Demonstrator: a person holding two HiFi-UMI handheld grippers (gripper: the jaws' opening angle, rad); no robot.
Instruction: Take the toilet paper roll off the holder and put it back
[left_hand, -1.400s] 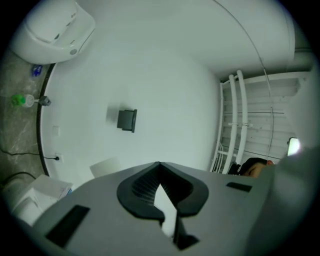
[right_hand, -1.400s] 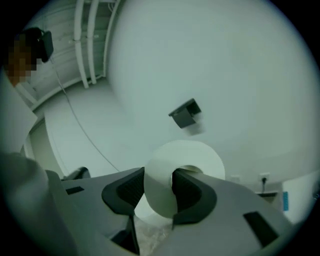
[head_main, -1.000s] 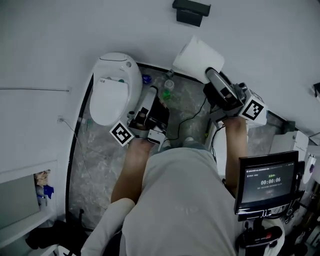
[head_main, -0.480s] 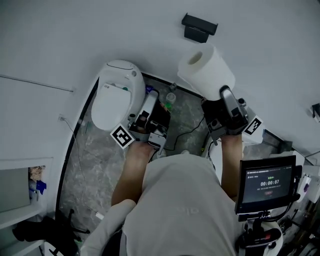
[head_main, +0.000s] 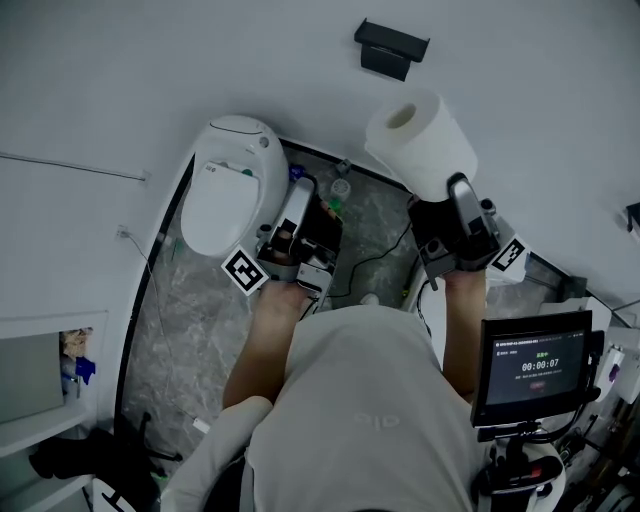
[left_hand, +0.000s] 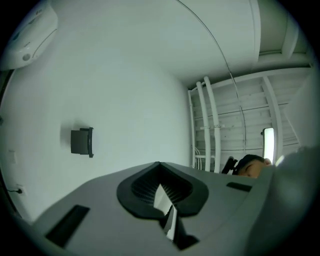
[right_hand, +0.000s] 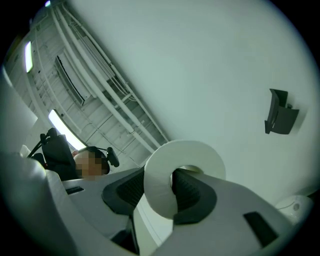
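White walls (head_main: 100, 80), grey marble floor (head_main: 190, 320), white toilet (head_main: 225, 190) in corner

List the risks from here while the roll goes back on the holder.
The right gripper pinches only one wall of the toilet paper roll, one jaw in its core; soft paper may crush or slip.
The roll hangs clear of the black holder, with floor and toilet below; a drop could soil it.

Toilet (head_main: 228, 185) at ten o'clock; screen (head_main: 537, 366) at four; shelf (head_main: 35, 432) at eight; a cable (head_main: 380, 252) crosses the floor (head_main: 190, 320) near centre.
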